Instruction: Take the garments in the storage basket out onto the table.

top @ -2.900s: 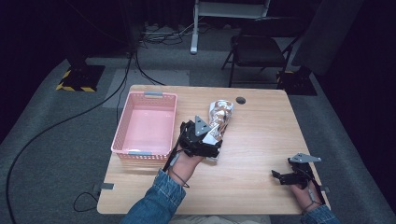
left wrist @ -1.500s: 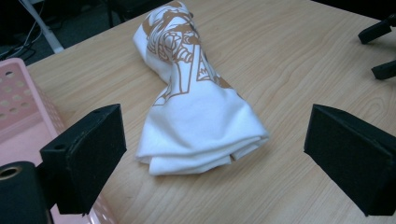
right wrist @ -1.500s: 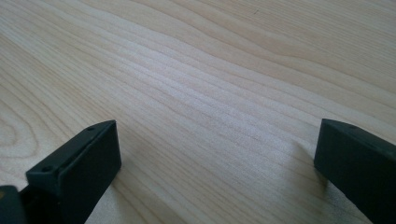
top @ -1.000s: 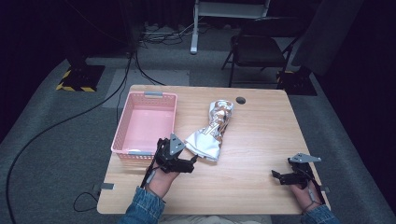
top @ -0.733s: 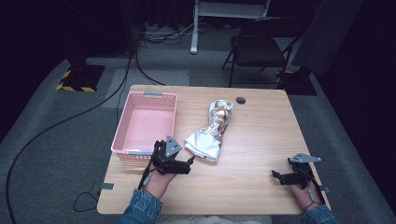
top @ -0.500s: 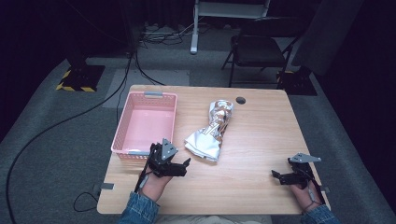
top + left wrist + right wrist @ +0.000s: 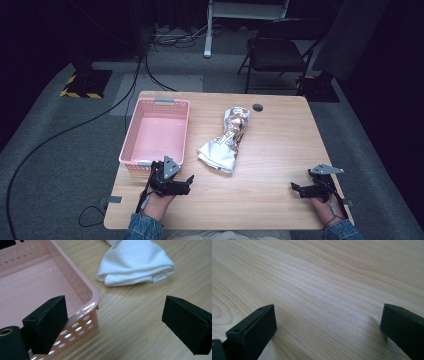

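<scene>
The left hand-held gripper is resting low on the table near its front edge, just beside the near corner of the pink basket; its jaws are standing wide apart with nothing between them; in the left gripper view one jaw is sitting in front of the basket's perforated wall, the other over bare wood. The crumpled silver-and-white cloth is lying on the table just right of the basket, apart from both tools; its white folded end is showing ahead of the left jaws. The right hand-held gripper is sitting near the front right corner, jaws spread wide and gripping nothing.
</scene>
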Demonstrator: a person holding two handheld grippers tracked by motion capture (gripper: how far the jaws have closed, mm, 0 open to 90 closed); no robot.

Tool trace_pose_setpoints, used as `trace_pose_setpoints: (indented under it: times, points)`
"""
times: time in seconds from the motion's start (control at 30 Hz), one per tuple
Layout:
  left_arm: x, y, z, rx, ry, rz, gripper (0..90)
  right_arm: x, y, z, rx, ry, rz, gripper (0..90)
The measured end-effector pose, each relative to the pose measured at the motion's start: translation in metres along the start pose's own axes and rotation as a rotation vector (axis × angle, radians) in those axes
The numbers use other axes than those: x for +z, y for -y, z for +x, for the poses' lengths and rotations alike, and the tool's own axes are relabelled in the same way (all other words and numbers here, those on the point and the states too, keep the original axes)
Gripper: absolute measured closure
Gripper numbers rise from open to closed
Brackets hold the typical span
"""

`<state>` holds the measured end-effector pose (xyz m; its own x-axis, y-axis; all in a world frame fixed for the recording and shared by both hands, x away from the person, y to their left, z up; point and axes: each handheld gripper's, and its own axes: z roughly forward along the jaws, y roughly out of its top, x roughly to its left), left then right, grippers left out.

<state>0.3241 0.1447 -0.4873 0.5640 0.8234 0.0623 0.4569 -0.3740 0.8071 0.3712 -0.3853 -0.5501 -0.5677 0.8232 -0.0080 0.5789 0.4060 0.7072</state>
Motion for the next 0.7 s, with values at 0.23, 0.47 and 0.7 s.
trace_pose_setpoints:
  times: [0.23,0.47,0.7]
  points:
    - [-0.007,0.008,0.001,-0.004,-0.008,-0.012,6.7,0.0,0.0,0.0,0.0,0.0,0.0,0.3]
    - [-0.012,0.021,0.004,-0.015,-0.02,0.006,6.7,0.0,0.0,0.0,0.0,0.0,0.0,0.4]
    - [-0.013,0.03,0.005,-0.021,-0.025,0.028,6.7,0.0,0.0,0.0,0.0,0.0,0.0,0.4]
